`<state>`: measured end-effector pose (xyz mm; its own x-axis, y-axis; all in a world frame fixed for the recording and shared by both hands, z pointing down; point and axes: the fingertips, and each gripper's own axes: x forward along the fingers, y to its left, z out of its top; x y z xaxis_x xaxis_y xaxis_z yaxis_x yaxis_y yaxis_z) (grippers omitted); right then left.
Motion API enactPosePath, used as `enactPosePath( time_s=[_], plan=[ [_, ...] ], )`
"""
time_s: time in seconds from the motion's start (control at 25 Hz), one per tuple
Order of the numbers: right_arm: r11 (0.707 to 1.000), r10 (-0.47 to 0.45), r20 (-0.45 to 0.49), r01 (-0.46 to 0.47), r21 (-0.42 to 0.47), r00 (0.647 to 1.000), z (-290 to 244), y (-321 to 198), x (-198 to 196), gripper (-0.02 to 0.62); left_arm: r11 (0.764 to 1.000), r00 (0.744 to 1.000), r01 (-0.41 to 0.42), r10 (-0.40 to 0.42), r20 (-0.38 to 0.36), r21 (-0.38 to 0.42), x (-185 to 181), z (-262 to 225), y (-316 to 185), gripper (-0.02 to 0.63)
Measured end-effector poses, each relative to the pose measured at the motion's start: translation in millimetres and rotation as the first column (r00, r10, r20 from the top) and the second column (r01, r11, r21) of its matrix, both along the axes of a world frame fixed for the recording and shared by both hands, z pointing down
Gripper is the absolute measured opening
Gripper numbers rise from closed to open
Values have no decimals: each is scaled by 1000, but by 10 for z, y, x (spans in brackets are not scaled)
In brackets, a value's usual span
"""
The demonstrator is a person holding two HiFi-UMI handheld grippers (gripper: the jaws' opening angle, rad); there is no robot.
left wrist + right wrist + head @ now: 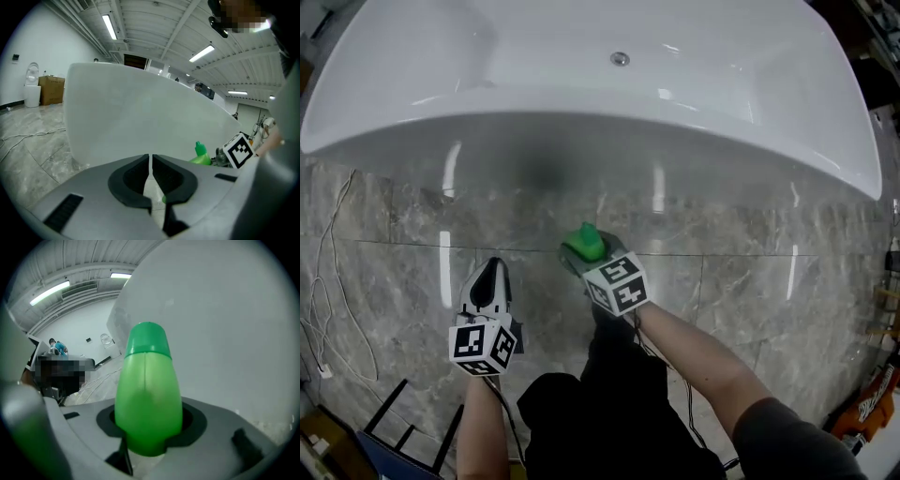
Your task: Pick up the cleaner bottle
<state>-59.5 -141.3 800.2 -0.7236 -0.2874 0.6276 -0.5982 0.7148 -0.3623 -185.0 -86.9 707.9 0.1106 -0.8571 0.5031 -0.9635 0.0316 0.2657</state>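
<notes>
Grey veined floor tiles (pixel 750 281) fill the near half of the scene, and a large white bathtub (pixel 581 141) curves across the far side, its outer wall facing the person. The cleaner bottle (pixel 148 394), bright green with a rounded cap, sits between the jaws of the right gripper (pixel 592 261). They are clamped on its body from both sides, cap pointing away towards the tub. Gripping the wide part below the shoulder probably keeps the smooth plastic from sliding out, and I judge the bottle to be carried by the grip rather than resting on the tiles. The left gripper (pixel 150 176) hangs just to the left and slightly nearer, its jaws brought together with nothing between them. It takes no part in the hold and seems only to be kept clear. From its own view the bottle shows off to the right against the tub wall. A thin white cable (pixel 323 309) loops over the tiles at far left, and a dark frame (pixel 394 422) stands at the near left corner. A cardboard box (pixel 51 90) stands beyond the tub's end. None of these is close to the bottle; the tub wall in front is the one thing to mind.
</notes>
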Motion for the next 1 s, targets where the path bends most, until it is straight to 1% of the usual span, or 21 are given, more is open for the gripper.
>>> enactPosePath(
  time_s=[0.12, 0.24, 0.36, 0.52, 0.68, 0.8, 1.0],
  plan=[
    [999, -12, 20, 12, -41, 1000, -539, 107, 54, 190, 1000, 1000, -8, 7, -12, -12, 138, -526, -21, 32],
    [997, -1, 59, 5, -80, 998, -1046, 131, 83, 190, 999, 999, -30, 30, -14, -21, 270, -972, -110, 32],
    [991, 46, 94, -34, -128, 995, -1489, 104, 153, 190, 999, 999, -46, 46, -10, -26, 380, -1385, -209, 32],
    [975, 128, 137, -100, -196, 982, -2058, 30, 288, 190, 999, 999, -46, 46, -6, -28, 498, -1943, -305, 32],
    [961, 168, 169, -123, -249, 971, -2637, -69, 426, 190, 999, 1000, -22, 22, 5, -26, 588, -2496, -405, 32],
    [952, 188, 219, -122, -282, 958, -3048, -218, 547, 190, 1000, 1000, 12, -12, 0, 3, 675, -2866, -559, 32],
    [924, 251, 301, -135, -358, 920, -3669, -344, 662, 190, 999, 1000, 8, -8, -15, 39, 789, -3356, -681, 32]
  ],
)
